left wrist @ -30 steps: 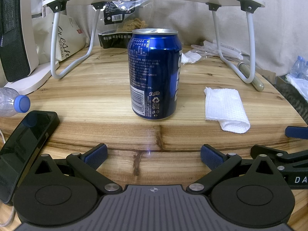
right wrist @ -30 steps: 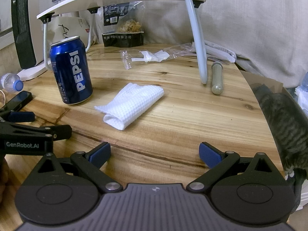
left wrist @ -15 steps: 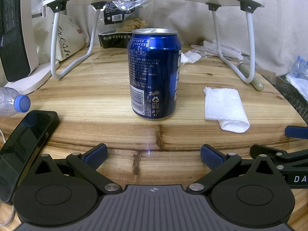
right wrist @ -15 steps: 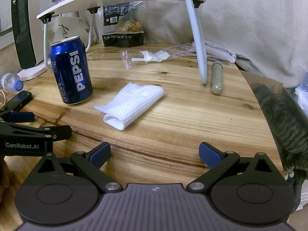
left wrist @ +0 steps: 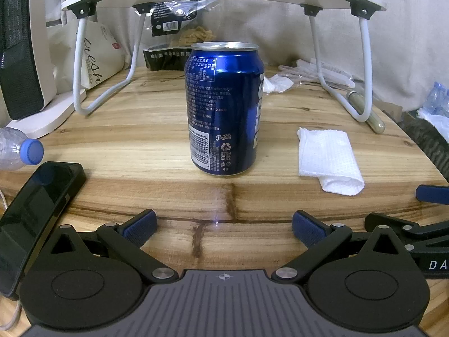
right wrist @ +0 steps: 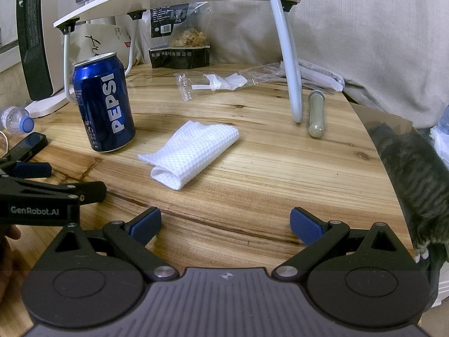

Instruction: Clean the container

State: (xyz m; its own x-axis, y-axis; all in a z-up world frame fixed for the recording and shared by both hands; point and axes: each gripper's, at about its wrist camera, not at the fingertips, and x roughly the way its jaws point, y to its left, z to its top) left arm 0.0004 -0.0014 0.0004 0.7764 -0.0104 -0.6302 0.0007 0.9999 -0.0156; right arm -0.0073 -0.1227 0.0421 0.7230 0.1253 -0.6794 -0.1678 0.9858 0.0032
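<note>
The shiny blue aluminium Pepsi can (left wrist: 226, 109) is standing upright mid-table, a folded white waffle-weave cloth (right wrist: 190, 153) lying just beside it. Likely light, thin-walled and slick, it is asking for a gentle mid-body grip. The left tool (left wrist: 223, 224) and right tool (right wrist: 226, 223) are both gaping wide, holding nothing, over the varnished wooden table (right wrist: 266, 168).

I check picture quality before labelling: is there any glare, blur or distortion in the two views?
Left wrist view: light streaks glare on the can, sharp; fisheye bends the table edge. Right wrist view: the cat at right is blurred; the cloth is sharp.
</note>
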